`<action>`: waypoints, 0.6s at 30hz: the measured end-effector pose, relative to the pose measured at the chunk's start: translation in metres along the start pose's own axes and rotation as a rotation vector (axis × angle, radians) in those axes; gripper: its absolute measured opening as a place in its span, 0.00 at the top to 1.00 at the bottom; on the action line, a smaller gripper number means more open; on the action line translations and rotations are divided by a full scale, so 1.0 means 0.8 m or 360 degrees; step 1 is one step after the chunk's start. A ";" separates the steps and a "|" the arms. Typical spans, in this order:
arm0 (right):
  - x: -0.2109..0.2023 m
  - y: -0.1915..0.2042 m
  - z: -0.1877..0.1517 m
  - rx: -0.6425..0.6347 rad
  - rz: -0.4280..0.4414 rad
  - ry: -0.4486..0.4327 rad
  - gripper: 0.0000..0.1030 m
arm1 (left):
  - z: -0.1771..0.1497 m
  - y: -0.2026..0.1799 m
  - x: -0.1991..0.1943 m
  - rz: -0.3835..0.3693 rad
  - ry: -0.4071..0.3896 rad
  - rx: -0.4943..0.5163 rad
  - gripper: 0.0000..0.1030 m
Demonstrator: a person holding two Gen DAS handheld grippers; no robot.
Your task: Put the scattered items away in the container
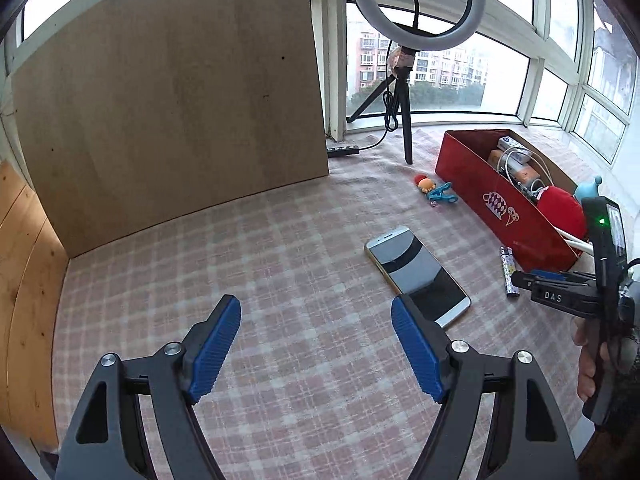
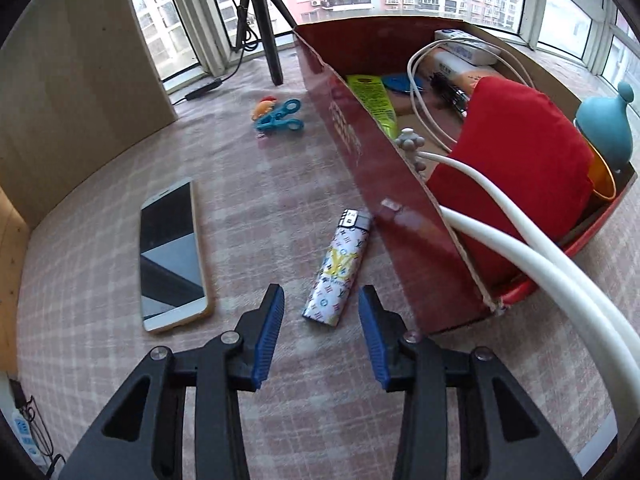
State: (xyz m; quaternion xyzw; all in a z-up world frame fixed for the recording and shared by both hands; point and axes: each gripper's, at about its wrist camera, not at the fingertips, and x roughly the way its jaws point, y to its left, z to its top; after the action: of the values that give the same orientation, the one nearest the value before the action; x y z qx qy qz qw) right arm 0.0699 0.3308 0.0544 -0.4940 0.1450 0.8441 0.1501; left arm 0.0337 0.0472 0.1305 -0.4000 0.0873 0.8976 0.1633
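A red cardboard box (image 1: 506, 216) (image 2: 404, 240) stands at the right, holding a red pouch (image 2: 520, 152), white cables, small boxes and a teal bottle. On the checked cloth lie a patterned lighter (image 2: 338, 268) (image 1: 508, 272), a phone (image 1: 418, 274) (image 2: 172, 252), a blue clip (image 1: 442, 196) (image 2: 280, 118) and a small orange toy (image 1: 424, 183) (image 2: 264, 106). My right gripper (image 2: 320, 304) (image 1: 520, 278) is open, its fingertips on either side of the lighter's near end. My left gripper (image 1: 316, 312) is open and empty, its right finger over the phone's near corner.
A plywood board (image 1: 168, 96) stands upright at the back left. A ring light on a black tripod (image 1: 404, 92) stands at the window, its cable running to a black hub (image 1: 343, 150). A white power strip (image 2: 28, 436) lies at the near left edge.
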 end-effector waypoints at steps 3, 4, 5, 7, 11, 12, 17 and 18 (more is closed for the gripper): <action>0.016 -0.001 0.008 0.0031 -0.0066 0.0048 0.63 | 0.006 0.005 0.015 -0.0063 -0.0001 -0.0002 0.26; 0.019 -0.003 0.008 0.0050 -0.0075 0.0064 0.63 | 0.007 0.006 0.019 -0.0084 0.0002 -0.0003 0.26; 0.021 -0.004 0.007 0.0058 -0.0076 0.0076 0.63 | 0.008 0.007 0.023 -0.0106 0.0004 -0.0005 0.26; 0.025 -0.004 0.004 0.0054 -0.0096 0.0103 0.64 | 0.009 0.008 0.032 -0.0149 0.0010 -0.0008 0.26; 0.027 -0.010 0.002 0.0135 -0.0069 0.0128 0.64 | 0.005 0.009 0.044 -0.0219 0.0031 -0.0016 0.26; 0.025 -0.014 0.002 0.0185 -0.0053 0.0123 0.64 | 0.003 0.009 0.046 -0.0234 0.0037 -0.0020 0.26; 0.026 -0.009 0.000 0.0223 -0.0174 0.0089 0.64 | -0.006 0.016 0.051 -0.0275 0.0064 -0.0054 0.26; 0.027 -0.003 -0.001 0.0203 -0.0200 0.0085 0.64 | -0.007 0.018 0.051 -0.0280 0.0068 -0.0060 0.26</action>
State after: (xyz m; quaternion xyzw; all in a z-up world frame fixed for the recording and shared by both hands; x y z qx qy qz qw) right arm 0.0612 0.3355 0.0345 -0.5139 0.1711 0.8085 0.2300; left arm 0.0067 0.0414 0.0965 -0.4280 0.0383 0.8726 0.2321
